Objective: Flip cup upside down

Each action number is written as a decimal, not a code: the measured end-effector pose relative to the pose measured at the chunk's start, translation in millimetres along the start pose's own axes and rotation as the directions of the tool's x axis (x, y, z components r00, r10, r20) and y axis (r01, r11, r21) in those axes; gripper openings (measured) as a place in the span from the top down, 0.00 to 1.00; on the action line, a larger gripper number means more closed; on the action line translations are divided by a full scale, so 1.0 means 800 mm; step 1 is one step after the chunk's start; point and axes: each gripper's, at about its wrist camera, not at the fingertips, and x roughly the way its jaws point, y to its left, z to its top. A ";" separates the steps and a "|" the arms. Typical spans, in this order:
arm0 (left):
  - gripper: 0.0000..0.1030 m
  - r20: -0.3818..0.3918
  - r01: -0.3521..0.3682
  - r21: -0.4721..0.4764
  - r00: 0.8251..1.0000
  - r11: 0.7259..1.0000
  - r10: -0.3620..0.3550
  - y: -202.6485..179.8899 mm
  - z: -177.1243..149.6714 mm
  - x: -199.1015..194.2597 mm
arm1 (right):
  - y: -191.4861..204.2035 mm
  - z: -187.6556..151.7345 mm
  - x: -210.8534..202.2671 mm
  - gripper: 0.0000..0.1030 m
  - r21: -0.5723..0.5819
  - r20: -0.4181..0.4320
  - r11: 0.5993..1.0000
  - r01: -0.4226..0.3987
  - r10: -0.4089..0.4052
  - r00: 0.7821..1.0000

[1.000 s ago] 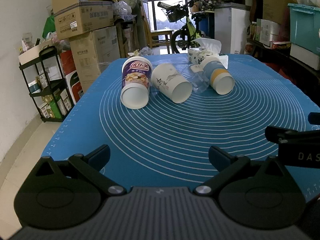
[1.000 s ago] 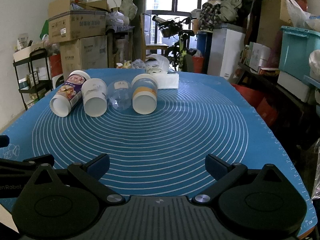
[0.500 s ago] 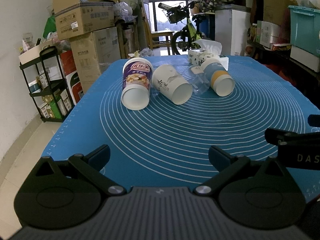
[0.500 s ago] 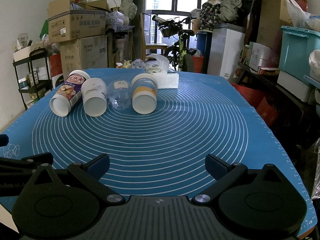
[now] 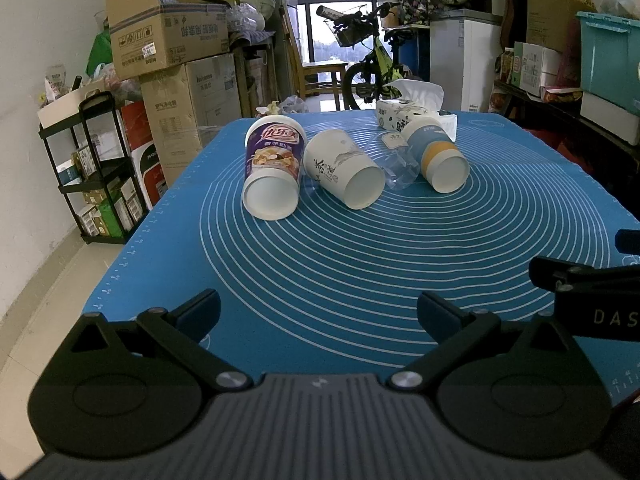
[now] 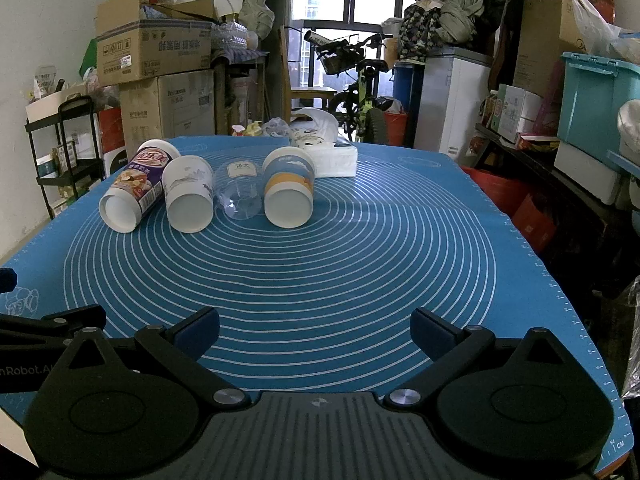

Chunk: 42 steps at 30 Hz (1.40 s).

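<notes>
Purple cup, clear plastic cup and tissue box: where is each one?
purple cup (image 5: 273,155): left wrist view, printed side wall.
clear plastic cup (image 6: 240,195): right wrist view, see-through wall.
tissue box (image 6: 335,158): right wrist view, white front face.

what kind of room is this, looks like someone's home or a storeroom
Probably a room in a home used for storage. Stacked cardboard boxes line the left wall, a bicycle is parked by the window, and a blue mat covers the table, where the cups lie on their sides.
</notes>
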 end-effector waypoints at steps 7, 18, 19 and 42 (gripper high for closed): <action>0.00 0.000 0.000 0.000 1.000 1.000 0.000 0.000 0.000 0.000 | 0.000 0.000 0.000 0.02 0.000 -0.001 1.000 0.000 0.000 1.000; 0.00 0.000 0.000 -0.002 1.000 1.000 0.000 0.000 0.000 0.000 | 0.000 0.000 0.000 0.02 0.000 -0.001 1.000 0.001 -0.001 1.000; 0.00 0.000 0.000 -0.002 1.000 1.000 0.000 0.000 0.000 0.000 | 0.000 0.000 0.000 0.02 0.000 -0.001 1.000 0.001 -0.001 1.000; 0.00 0.007 -0.021 -0.004 1.000 1.000 0.021 -0.005 -0.001 -0.003 | 0.001 -0.002 0.002 0.02 0.006 -0.006 1.000 -0.002 0.002 1.000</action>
